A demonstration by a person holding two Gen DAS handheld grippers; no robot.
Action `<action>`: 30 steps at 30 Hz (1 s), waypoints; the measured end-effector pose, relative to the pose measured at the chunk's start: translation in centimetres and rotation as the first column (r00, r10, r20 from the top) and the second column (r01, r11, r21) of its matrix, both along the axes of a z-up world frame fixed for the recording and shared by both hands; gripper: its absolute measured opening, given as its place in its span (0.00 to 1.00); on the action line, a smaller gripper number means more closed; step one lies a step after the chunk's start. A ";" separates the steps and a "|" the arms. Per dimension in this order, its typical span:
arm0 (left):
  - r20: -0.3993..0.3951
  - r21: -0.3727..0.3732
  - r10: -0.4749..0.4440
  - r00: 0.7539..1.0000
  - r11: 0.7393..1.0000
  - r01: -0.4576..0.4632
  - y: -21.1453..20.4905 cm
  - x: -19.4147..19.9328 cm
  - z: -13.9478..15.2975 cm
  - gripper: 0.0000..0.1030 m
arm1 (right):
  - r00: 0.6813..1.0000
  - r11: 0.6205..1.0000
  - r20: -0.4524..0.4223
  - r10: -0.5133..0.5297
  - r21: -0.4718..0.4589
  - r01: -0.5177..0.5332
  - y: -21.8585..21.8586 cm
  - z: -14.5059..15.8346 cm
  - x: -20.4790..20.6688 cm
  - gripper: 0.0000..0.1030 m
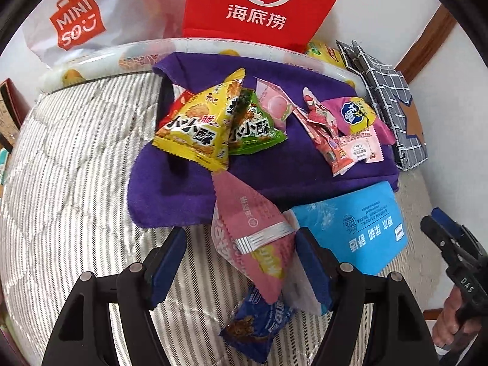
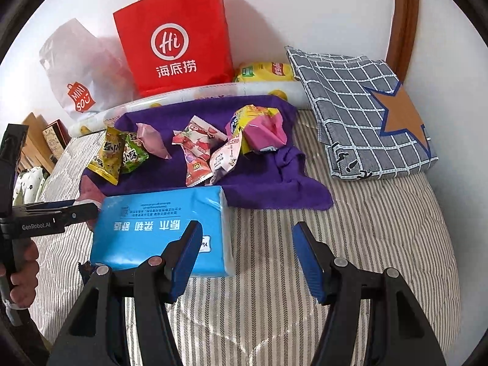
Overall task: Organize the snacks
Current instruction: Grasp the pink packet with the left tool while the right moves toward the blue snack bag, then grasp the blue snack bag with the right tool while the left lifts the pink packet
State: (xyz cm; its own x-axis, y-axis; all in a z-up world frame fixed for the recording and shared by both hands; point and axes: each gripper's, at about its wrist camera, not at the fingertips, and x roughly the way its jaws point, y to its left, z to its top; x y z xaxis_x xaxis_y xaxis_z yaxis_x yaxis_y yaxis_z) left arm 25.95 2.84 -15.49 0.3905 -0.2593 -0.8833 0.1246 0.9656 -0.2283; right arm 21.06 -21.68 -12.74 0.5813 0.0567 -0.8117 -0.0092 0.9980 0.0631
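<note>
Pink snack packet [image 1: 250,231] lies between the left gripper [image 1: 241,259]'s spread fingers at the purple cloth [image 1: 170,189]'s edge; light, crinkly, slippery, best pinched at its crimped seam. Right gripper [image 2: 247,259] hangs released.

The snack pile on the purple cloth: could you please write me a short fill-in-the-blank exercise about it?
1. The left gripper has its jaws around a ____ snack packet.
2. The snacks lie on a ____ cloth.
3. The blue tissue pack lies beside the ____ gripper, whose jaws are empty.
4. The tall paper bag by the wall is ____.

Missing words: pink; purple; right; red
</note>
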 end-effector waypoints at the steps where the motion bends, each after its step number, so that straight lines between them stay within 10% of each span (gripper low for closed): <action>1: 0.000 -0.004 -0.004 1.000 1.000 0.004 0.0 0.1 0.0 0.70 | 1.000 1.000 -0.002 0.000 0.001 0.000 0.0 -0.1 0.1 0.60; 11: -0.013 -0.038 -0.013 1.000 0.999 0.012 0.2 -0.1 -0.1 0.45 | 1.000 1.000 -0.015 0.025 0.006 -0.025 1.2 -0.6 -0.1 0.60; 30: 0.084 -0.011 0.105 0.991 0.994 -0.105 7.7 -5.8 3.8 0.45 | 0.975 0.974 -0.026 0.221 0.059 -0.219 11.2 -1.1 -4.6 0.60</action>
